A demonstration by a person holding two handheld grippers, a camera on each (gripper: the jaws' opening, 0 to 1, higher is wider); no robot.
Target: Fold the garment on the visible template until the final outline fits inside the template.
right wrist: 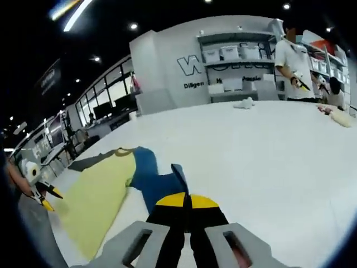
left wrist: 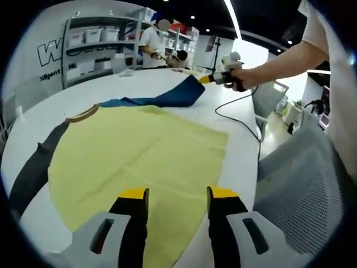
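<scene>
A yellow garment point(left wrist: 139, 151) lies flat on the white table point(left wrist: 237, 156), with a tan collar point(left wrist: 83, 113) and a dark grey sleeve point(left wrist: 30, 170) at its left. My left gripper point(left wrist: 177, 195) is open just above the garment's near edge, holding nothing. The blue sleeve point(left wrist: 167, 97) is pulled out across the table, and my right gripper point(left wrist: 202, 80), held in a person's hand, pinches its tip. In the right gripper view that gripper point(right wrist: 187, 198) is shut on the blue sleeve point(right wrist: 150, 178), beside the yellow body point(right wrist: 100, 195). The left gripper point(right wrist: 47, 201) appears at the far left.
A black cable point(left wrist: 240, 114) trails over the table's right edge. A grey mesh chair back point(left wrist: 301, 184) stands close at the right. Shelves with bins point(left wrist: 95, 44) and a person point(left wrist: 150, 44) are beyond the table. A white cloth point(right wrist: 244, 103) lies far back.
</scene>
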